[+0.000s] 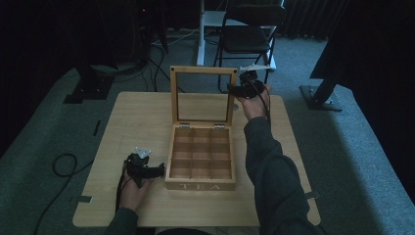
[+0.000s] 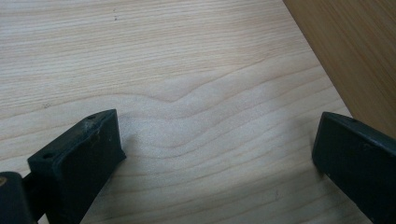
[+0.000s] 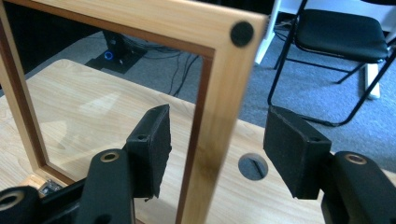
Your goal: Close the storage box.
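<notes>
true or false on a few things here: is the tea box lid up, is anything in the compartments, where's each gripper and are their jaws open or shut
1. The tea box has its lid standing upright. True.
2. The compartments hold tea bags. False: those the high view shows look empty.
3. The right gripper has the lid's side rail between its jaws. True: the pads stand off the wood on both sides.
4. The left gripper is shut on the box. False: its jaws are wide open over the bare table, with the box wall beside it.
5. A black chair stands beyond the table. True.
</notes>
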Demonstrator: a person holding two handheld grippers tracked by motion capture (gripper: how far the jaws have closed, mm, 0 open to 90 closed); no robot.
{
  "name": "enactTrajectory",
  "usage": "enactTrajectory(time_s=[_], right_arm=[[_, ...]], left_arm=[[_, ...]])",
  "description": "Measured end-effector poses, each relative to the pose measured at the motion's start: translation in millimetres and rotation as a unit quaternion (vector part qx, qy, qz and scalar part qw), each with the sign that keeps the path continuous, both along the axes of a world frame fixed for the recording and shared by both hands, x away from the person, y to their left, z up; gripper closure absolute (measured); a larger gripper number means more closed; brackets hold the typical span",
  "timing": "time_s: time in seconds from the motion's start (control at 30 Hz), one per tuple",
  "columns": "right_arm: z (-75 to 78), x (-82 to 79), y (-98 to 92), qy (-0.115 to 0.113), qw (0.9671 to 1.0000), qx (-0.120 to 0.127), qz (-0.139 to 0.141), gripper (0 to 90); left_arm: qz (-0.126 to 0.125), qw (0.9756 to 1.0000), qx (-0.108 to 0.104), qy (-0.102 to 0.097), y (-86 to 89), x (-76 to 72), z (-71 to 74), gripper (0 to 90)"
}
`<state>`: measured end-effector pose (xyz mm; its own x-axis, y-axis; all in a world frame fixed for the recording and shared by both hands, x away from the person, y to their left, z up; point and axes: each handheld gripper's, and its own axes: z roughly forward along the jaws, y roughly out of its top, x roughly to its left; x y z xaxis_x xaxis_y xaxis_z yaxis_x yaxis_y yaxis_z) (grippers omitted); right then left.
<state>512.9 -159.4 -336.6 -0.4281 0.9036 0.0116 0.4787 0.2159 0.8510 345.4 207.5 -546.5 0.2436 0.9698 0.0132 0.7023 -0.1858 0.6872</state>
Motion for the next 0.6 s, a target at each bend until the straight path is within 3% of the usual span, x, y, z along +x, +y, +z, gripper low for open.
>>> enactTrajectory(time_s=[0.1,0.37,0.6], right_arm=[[1.4,3.9,4.3,-0.005,0.9999,-0.008,0.009,41.4],[-1.7,11.1,4.6,-0.007,1.0,0.002,0.007,42.1],[-4.7,20.2,-5.2,0.009,0.9988,0.049,-0.001,40.0]], left_arm=[[0.0,1.0,0.0,0.0,0.0,0.0,0.0,1.6],[0.0,1.0,0.0,0.0,0.0,0.0,0.1,1.6],[0.0,1.0,0.0,0.0,0.0,-0.1,0.0,1.6]])
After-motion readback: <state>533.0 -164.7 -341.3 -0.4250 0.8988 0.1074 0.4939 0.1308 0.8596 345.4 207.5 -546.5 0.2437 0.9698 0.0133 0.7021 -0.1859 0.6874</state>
